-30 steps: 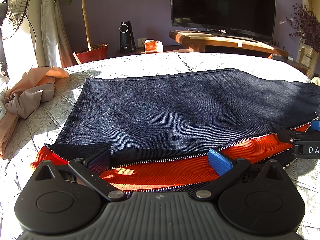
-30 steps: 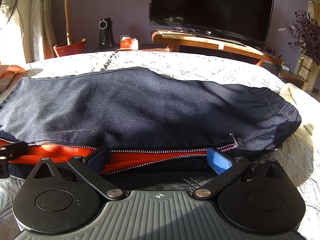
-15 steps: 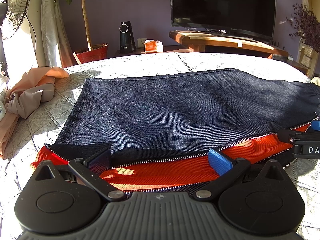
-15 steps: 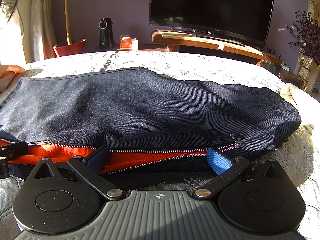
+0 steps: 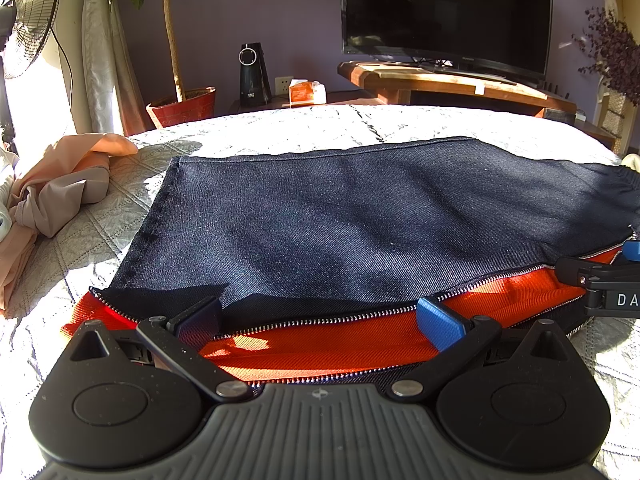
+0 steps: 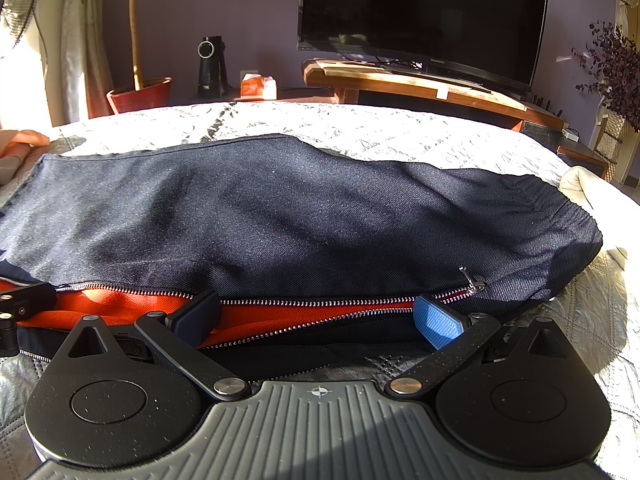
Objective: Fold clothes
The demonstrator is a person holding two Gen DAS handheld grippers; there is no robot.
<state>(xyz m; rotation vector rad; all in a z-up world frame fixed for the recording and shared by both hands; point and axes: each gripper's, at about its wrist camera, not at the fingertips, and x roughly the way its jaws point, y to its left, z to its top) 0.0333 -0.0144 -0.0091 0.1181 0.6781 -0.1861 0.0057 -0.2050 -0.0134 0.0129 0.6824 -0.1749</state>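
The dark navy denim garment with orange lining (image 5: pixel 360 216) lies flat on the quilted white bedspread (image 5: pixel 320 124). Left gripper (image 5: pixel 320 320) and right gripper (image 6: pixel 318 316) gape wide at its zipped edge; pinching only one layer would likely skew the fold.

Purple wall (image 5: pixel 288 20), dark TV (image 5: pixel 444 12), wooden stand (image 5: pixel 440 84), strong sunlight.

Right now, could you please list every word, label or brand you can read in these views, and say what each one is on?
"DA": white letters on the right gripper, cut off by the edge of the left wrist view.
TV brand on the lower bezel: too small to read with confidence.
Black speaker label near its base: blurred, unreadable.
Orange tissue box: print unreadable.
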